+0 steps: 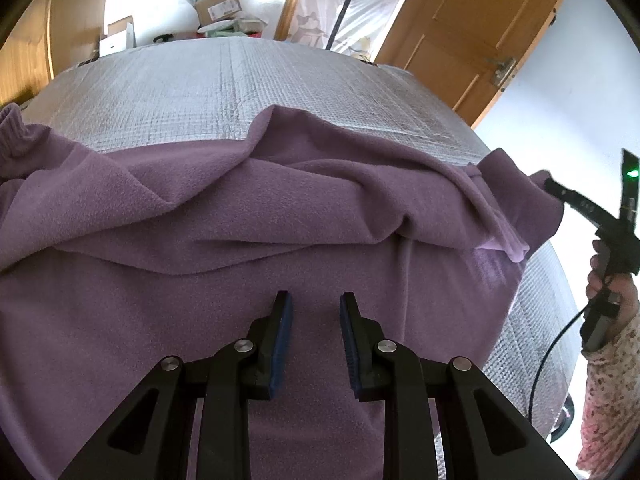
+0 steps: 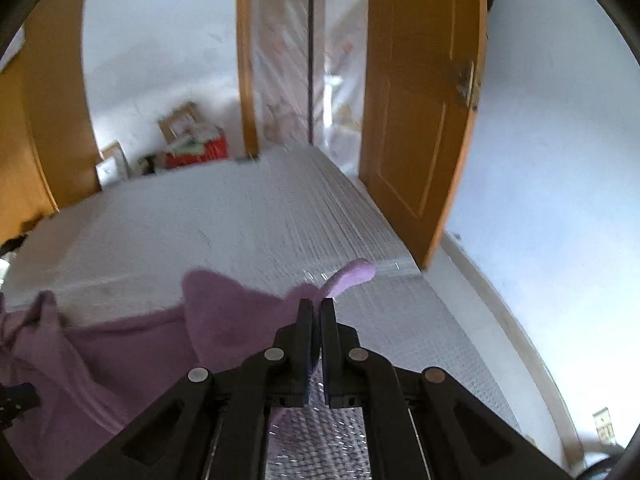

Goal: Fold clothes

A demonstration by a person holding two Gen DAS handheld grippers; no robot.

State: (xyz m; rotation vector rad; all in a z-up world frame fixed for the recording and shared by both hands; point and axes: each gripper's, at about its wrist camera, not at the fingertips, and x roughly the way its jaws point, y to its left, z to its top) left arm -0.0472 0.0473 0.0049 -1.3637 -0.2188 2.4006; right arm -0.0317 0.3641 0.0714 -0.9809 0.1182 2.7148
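Purple fleece garment (image 1: 248, 216) drapes the bed's near edge; right gripper (image 2: 316, 304) pinches its corner, left gripper (image 1: 316, 300) gapes above it

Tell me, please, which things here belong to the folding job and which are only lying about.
For the job:
- purple garment
- right tongs, shut on the garment's edge
- left tongs, open above the garment
- grey quilted surface under the garment

Lying about:
- cardboard boxes by the far wall
- wooden door
- plastic curtain
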